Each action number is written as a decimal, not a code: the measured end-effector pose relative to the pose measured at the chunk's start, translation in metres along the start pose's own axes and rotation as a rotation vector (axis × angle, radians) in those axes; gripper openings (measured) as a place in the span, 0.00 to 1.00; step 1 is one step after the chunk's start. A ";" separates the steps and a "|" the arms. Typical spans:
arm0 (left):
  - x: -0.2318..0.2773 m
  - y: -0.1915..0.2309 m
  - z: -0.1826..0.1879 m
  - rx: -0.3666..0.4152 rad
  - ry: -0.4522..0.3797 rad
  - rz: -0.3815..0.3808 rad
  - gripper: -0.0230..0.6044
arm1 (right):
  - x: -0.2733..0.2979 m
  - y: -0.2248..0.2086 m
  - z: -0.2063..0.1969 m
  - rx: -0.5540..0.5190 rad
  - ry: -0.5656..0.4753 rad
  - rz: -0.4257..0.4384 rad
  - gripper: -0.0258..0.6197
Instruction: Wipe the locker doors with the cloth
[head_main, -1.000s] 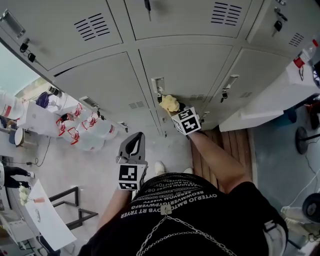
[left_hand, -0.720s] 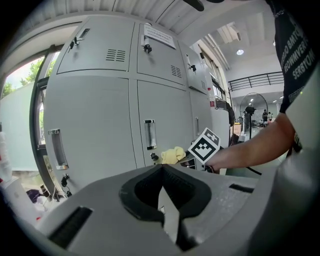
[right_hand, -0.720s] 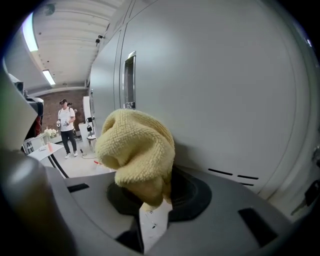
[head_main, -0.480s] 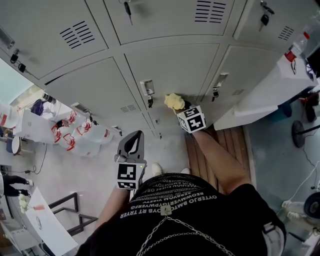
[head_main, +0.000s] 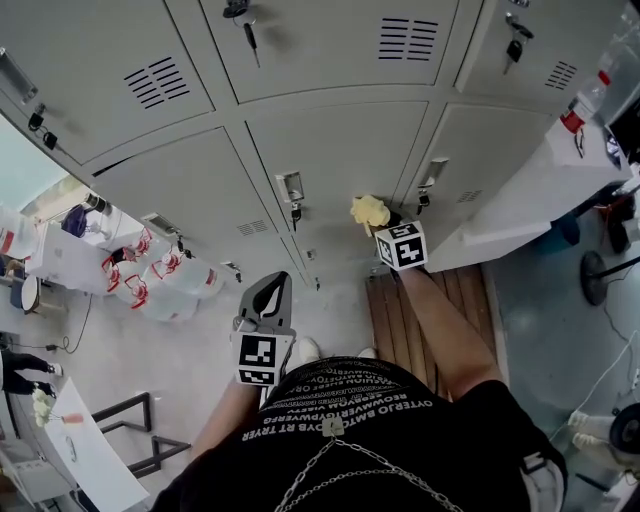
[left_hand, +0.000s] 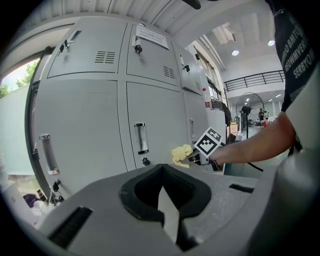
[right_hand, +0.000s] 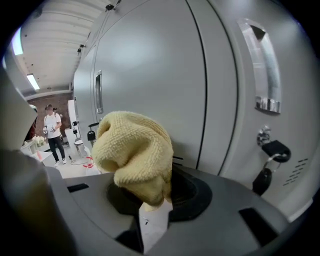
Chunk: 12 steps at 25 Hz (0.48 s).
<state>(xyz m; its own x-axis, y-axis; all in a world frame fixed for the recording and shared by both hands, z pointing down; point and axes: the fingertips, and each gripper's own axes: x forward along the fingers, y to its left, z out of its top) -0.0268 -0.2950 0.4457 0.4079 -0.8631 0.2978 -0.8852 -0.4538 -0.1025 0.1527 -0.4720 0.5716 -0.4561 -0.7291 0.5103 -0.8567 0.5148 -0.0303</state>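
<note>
A bunched yellow cloth is held in my right gripper, which is shut on it. The cloth sits against the lower middle grey locker door, near the seam to the door on its right, between two door handles. My left gripper hangs low in front of my body, away from the lockers, shut with nothing in it.
Keys hang from locks on the upper doors, and a padlock hangs under the handle right of the cloth. A white table stands at right, wooden slats on the floor, bags at left.
My right gripper has slid the cloth to the right across the lower middle door, from by the left handle toward the right seam. The left gripper has barely moved.
</note>
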 end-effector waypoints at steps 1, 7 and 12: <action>-0.001 -0.001 0.000 -0.001 0.001 0.002 0.04 | -0.002 -0.006 -0.003 0.009 0.002 -0.010 0.18; -0.005 -0.008 0.000 -0.001 0.000 0.012 0.04 | -0.016 -0.040 -0.018 -0.014 0.032 -0.106 0.17; -0.006 -0.019 0.003 0.001 -0.002 0.006 0.04 | -0.051 -0.033 -0.011 0.000 -0.038 -0.076 0.16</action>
<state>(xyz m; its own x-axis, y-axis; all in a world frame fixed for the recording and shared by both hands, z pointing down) -0.0116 -0.2822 0.4427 0.4029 -0.8663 0.2954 -0.8875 -0.4486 -0.1053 0.2071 -0.4468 0.5562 -0.3990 -0.7824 0.4781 -0.8892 0.4575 0.0068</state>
